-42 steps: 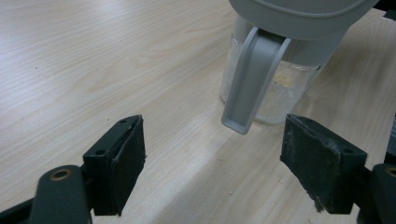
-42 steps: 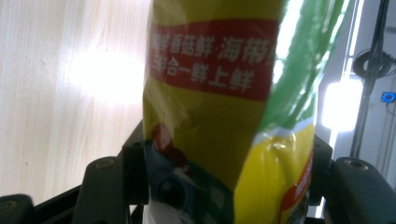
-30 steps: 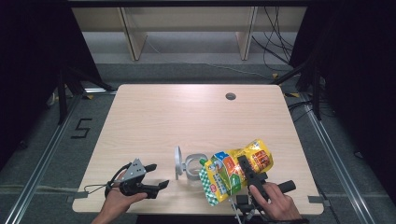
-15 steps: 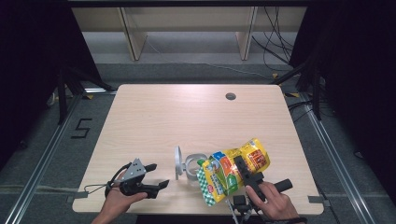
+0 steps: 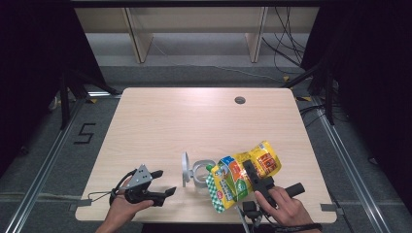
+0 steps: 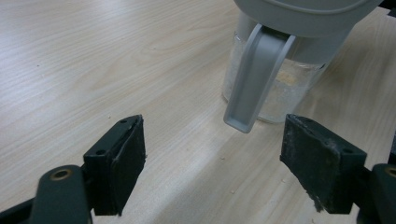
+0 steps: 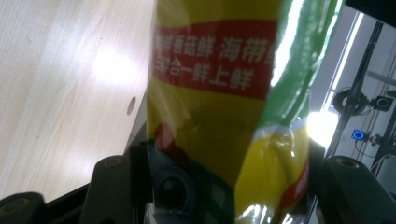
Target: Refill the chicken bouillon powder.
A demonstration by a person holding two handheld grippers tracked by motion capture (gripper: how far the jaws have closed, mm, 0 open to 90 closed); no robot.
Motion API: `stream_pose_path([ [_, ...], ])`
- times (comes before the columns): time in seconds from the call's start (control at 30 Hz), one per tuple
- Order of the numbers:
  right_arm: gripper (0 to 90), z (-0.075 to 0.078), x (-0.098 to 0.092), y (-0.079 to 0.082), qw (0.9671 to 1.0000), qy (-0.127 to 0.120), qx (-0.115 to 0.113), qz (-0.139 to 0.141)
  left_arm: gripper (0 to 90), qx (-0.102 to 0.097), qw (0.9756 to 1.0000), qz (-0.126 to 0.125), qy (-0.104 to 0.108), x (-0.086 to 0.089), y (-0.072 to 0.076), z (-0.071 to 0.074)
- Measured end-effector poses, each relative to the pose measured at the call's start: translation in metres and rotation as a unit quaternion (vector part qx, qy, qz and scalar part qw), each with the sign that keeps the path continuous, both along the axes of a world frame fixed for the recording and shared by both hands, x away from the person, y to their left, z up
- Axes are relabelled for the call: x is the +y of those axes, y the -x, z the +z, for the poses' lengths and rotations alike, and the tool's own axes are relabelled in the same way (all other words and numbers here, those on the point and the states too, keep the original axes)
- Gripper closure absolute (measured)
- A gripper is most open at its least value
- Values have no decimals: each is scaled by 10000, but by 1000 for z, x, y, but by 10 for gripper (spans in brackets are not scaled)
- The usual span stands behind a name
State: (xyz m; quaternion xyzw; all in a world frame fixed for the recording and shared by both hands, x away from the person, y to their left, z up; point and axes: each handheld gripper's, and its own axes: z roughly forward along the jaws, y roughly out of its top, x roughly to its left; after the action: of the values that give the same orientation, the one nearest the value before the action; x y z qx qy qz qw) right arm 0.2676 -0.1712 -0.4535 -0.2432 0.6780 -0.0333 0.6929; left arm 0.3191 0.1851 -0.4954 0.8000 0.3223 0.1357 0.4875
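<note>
The high view looks forward and down from above the near edge of the counter (image 5: 160, 116), taking in its whole top. The left gripper view sits low, close to the jar (image 6: 275, 88) that stands near that edge. The right gripper view presses against the pouch (image 7: 219, 107) tilted over the jar (image 5: 200, 173).

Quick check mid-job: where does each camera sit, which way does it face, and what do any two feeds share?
High view: above the near side, looking down on the table; both hands and hand-held grippers, left, right.
Left gripper view: on the left hand-held gripper, facing the jar; own open jaws.
Right gripper view: behind the bag; own jaws clamp it.
Shared: jar in high and left; bag in high and right.
</note>
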Motion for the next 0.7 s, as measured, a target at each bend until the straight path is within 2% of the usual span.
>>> stream_pose_path([
  [0.07,438,0,0,-1,10000,56,-8,22,215,-15,10000,-22,9,0,0,0],
  [0.1,438,-2,-2,-1,9999,-88,89,-53,215,-15,10000,-22,9,0,0,0],
  [0.13,438,0,0,-2,9999,112,36,29,215,-16,10000,-30,-2,0,0,0],
  [0.2,439,1,0,-3,9999,153,50,62,215,-25,10000,-35,-7,0,0,0],
  [0.23,439,2,0,-3,9999,124,55,77,215,60,10000,38,64,-1,0,-1],
  [0.27,439,4,0,-4,9997,202,41,100,215,59,10000,36,60,-1,0,-1],
  [0.3,439,2,-1,-4,9999,76,76,52,215,52,10000,30,49,-1,0,-1],
  [0.33,439,7,2,-5,9989,424,-40,170,215,9,10000,-4,10,0,0,0],
  [0.4,441,6,-2,-4,9996,260,-19,93,216,-25,10000,-23,-51,0,0,0],
  [0.43,445,7,-2,-4,9994,322,-10,110,216,71,10000,18,25,-1,1,-1],
  [0.5,451,9,-2,-4,9991,418,-29,76,216,52,10000,9,7,-1,0,-1],
  [0.53,451,9,-4,-5,9996,266,17,46,216,61,10000,18,30,-2,0,-1],
  [0.57,454,12,-2,-5,9991,411,12,89,216,55,10000,16,5,-1,0,-1],
  [0.63,457,12,-1,-5,9991,404,30,89,216,66,10000,10,-31,-1,0,-1],
  [0.7,473,12,0,-5,9987,493,10,141,216,-4,10000,-50,-62,-1,-1,0],
])
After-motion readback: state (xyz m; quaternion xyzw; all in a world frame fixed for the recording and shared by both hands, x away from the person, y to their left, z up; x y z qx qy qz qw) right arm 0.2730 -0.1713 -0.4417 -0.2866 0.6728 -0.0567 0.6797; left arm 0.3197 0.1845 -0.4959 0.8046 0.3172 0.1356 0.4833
